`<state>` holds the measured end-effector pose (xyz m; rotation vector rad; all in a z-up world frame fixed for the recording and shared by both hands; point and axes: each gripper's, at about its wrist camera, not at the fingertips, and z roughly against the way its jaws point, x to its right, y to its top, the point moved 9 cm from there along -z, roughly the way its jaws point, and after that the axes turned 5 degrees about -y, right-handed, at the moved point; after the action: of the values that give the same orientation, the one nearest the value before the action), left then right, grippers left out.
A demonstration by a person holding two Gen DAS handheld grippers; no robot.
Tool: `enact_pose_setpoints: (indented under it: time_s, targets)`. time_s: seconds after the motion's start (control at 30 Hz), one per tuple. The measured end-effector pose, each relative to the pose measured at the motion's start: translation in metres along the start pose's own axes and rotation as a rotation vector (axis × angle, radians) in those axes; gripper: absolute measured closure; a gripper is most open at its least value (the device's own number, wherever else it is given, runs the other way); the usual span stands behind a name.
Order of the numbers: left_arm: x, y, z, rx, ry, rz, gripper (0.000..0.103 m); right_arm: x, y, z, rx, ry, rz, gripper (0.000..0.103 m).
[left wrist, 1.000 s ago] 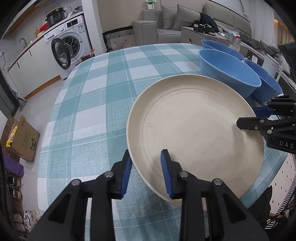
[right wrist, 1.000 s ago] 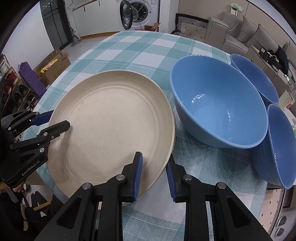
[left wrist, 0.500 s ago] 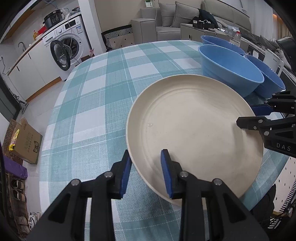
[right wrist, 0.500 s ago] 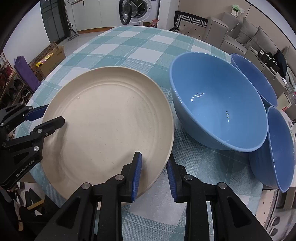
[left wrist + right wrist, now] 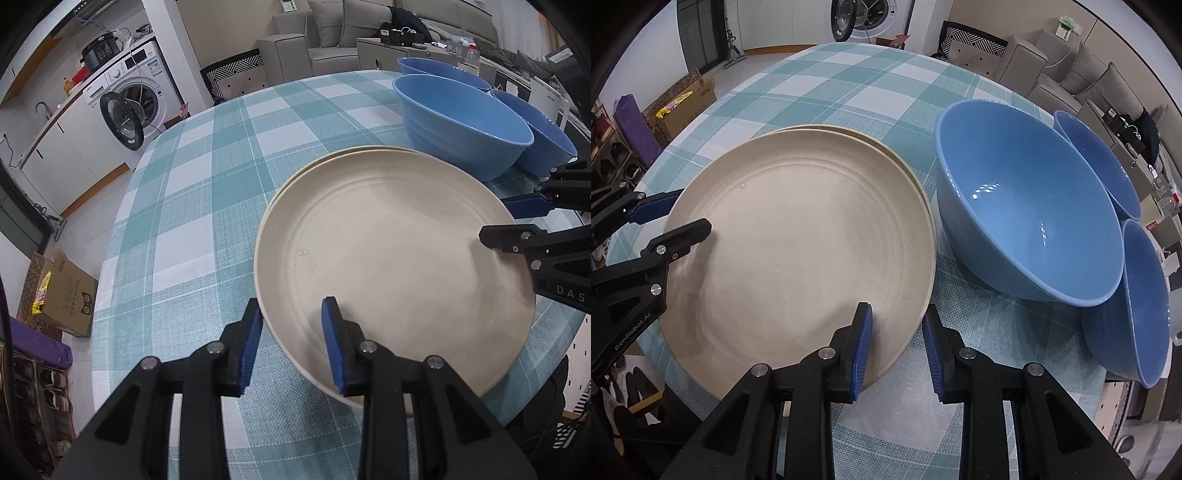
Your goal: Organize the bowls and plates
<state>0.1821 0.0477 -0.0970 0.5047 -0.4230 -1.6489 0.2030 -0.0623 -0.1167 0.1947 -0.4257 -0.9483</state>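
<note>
My left gripper (image 5: 291, 341) clamped on the cream plate (image 5: 399, 258) rim at the table (image 5: 207, 206) near edge; my right gripper (image 5: 895, 347) clamped on the opposite rim, second plate (image 5: 886, 146) underneath, blue bowls (image 5: 1027, 210) just beside

left claw (image 5: 670, 218): "GenRobot.AI" | right claw (image 5: 513, 218): "DAS", cut off by the frame edge

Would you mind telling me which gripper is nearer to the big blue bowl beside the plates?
Right. The right gripper clamps the top plate on the rim next to the big blue bowl; the left gripper clamps the opposite rim, across the plate from it.
</note>
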Motion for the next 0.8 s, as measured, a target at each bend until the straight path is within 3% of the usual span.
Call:
enact_pose_setpoints:
  time_s: [0.8]
  targets:
    - [0.0, 0.0018, -0.0062, 0.018, 0.047, -0.028, 0.07, 0.0001, -0.0026, 0.0007, 0.034, -0.038, 0.016, 0.076]
